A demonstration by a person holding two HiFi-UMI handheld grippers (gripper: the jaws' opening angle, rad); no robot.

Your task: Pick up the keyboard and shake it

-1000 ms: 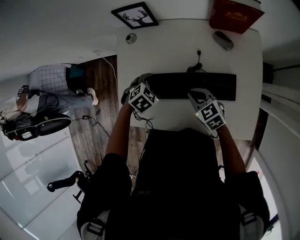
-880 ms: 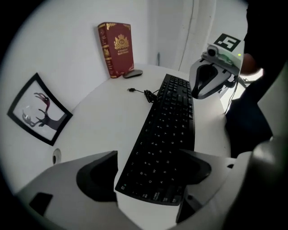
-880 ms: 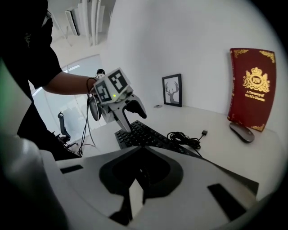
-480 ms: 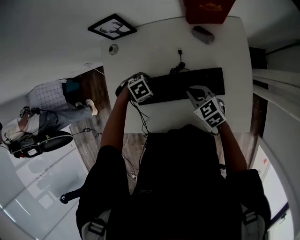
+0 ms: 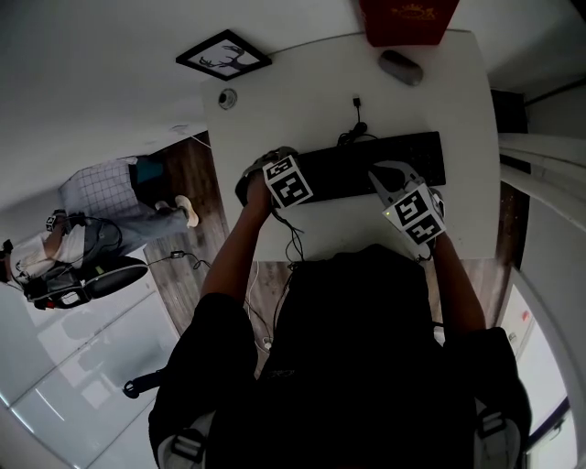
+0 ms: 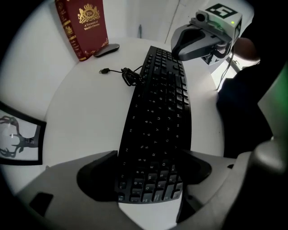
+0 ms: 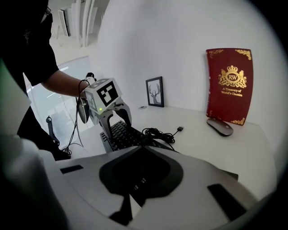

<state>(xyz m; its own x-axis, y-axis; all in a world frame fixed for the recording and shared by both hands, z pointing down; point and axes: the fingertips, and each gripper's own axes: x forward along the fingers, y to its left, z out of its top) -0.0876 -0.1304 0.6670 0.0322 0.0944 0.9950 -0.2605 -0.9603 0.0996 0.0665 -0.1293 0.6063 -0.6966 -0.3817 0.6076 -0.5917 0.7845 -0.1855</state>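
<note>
A black keyboard [image 5: 366,165] lies flat on the white table [image 5: 302,92], and its loose cable [image 5: 357,119] is coiled behind it. My left gripper [image 5: 275,179] points straight down over the keyboard's left end. In the left gripper view that end of the keyboard [image 6: 157,112] fills the gap of the left gripper [image 6: 150,173]. The jaws have just been closing, and the pads meet both long edges. My right gripper [image 5: 392,176] is shut, with its tips [image 7: 141,152] low over the keyboard's right end [image 7: 123,134].
A red book [image 5: 407,18] stands at the table's back edge with a grey mouse [image 5: 401,66] beside it. A framed deer picture [image 5: 224,55] and a small round object [image 5: 227,98] sit at the back left. The table's left edge is close to my left gripper.
My left gripper has come down over the keyboard's left end and turned. The right gripper has slid a little along the keyboard's front. The keyboard has not moved.
</note>
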